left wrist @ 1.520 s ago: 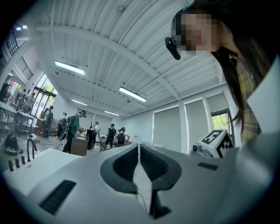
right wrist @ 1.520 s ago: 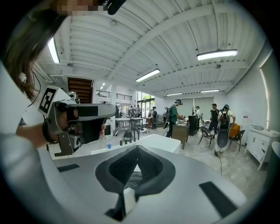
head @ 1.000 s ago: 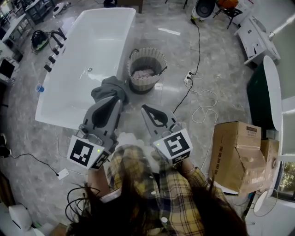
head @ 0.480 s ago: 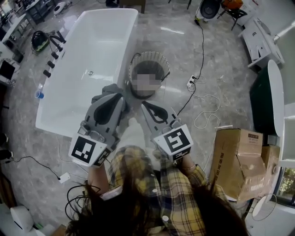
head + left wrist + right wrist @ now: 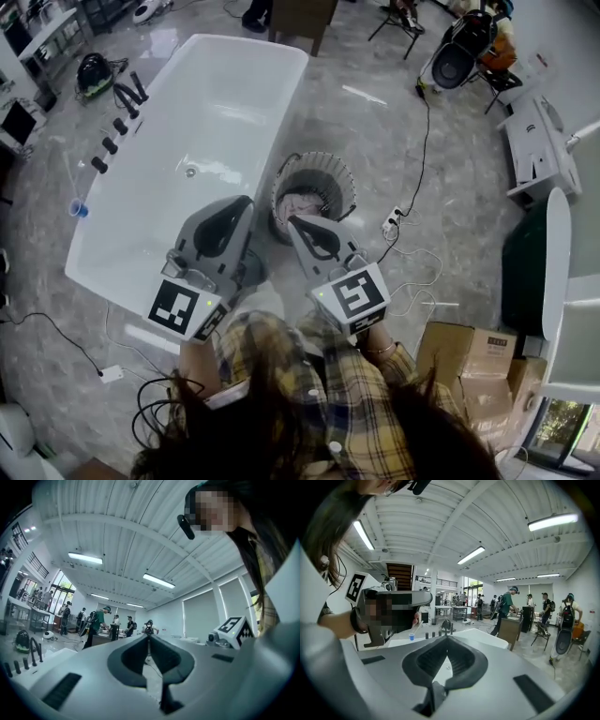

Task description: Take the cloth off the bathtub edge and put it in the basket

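The white bathtub (image 5: 187,122) lies at the upper left of the head view. A round ribbed basket (image 5: 342,183) stands on the floor by its near right side, with a pinkish cloth (image 5: 302,202) inside. The grey cloth (image 5: 251,270) on the tub's near edge is mostly hidden under my left gripper; only a dark fold shows. My left gripper (image 5: 247,201) is shut and empty above the tub's near corner. My right gripper (image 5: 292,221) is shut and empty too, its tip at the basket's near rim. Both gripper views show closed jaws with nothing between them.
Black taps (image 5: 111,146) and a blue cup (image 5: 80,208) sit along the tub's left side. A black cable runs to a power strip (image 5: 389,225) right of the basket. A cardboard box (image 5: 469,361) stands at the lower right. Several people stand far across the room (image 5: 508,606).
The view has advanced: tub and basket sit lower and nearer. Both grippers now reach over the tub's near edge and basket rim, and the grey cloth has slid under the left gripper.
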`<act>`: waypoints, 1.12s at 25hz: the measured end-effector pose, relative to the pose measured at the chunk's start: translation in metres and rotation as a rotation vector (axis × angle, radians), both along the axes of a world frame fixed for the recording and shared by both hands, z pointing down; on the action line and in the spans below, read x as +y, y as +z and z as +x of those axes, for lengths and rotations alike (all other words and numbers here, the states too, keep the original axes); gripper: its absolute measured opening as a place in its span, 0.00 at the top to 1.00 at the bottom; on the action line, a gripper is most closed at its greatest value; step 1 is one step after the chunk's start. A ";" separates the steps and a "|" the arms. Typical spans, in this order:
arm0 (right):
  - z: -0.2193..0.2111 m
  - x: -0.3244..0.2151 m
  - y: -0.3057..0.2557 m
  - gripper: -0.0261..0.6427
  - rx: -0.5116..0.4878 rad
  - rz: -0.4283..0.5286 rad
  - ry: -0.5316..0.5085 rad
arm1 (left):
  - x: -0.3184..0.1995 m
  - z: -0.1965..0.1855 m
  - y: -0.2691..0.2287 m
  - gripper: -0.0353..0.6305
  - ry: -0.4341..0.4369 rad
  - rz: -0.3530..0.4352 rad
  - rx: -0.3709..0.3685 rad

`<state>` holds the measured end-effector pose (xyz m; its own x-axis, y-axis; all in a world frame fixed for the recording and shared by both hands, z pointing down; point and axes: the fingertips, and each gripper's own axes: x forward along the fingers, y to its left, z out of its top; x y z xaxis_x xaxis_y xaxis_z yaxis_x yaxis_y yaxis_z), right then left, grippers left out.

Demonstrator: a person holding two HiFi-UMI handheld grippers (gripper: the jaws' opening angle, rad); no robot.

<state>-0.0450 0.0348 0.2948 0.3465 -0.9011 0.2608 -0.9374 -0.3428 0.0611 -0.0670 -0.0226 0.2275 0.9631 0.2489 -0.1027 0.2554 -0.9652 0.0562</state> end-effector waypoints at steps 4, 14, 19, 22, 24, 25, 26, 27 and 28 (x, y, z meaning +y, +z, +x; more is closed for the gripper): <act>0.021 -0.041 0.000 0.94 0.000 -0.031 -0.077 | -0.039 0.016 0.005 0.91 -0.082 0.001 -0.014; 0.022 -0.124 0.024 0.94 -0.025 -0.102 -0.309 | -0.116 -0.006 0.033 0.91 -0.325 -0.046 -0.074; 0.013 -0.147 0.045 0.94 -0.057 -0.128 -0.412 | -0.134 -0.026 0.054 0.91 -0.432 -0.068 -0.129; 0.013 -0.159 0.054 0.94 -0.068 -0.147 -0.481 | -0.141 -0.033 0.061 0.91 -0.511 -0.086 -0.145; 0.016 -0.165 0.058 0.94 -0.079 -0.159 -0.526 | -0.146 -0.036 0.061 0.91 -0.574 -0.096 -0.143; 0.017 -0.168 0.059 0.94 -0.084 -0.165 -0.551 | -0.149 -0.037 0.060 0.91 -0.609 -0.103 -0.142; 0.017 -0.171 0.059 0.94 -0.088 -0.168 -0.582 | -0.151 -0.039 0.060 0.91 -0.645 -0.110 -0.142; 0.016 -0.173 0.060 0.94 -0.090 -0.169 -0.616 | -0.151 -0.040 0.061 0.91 -0.679 -0.116 -0.143; 0.016 -0.175 0.061 0.94 -0.093 -0.171 -0.651 | -0.151 -0.041 0.061 0.91 -0.710 -0.119 -0.145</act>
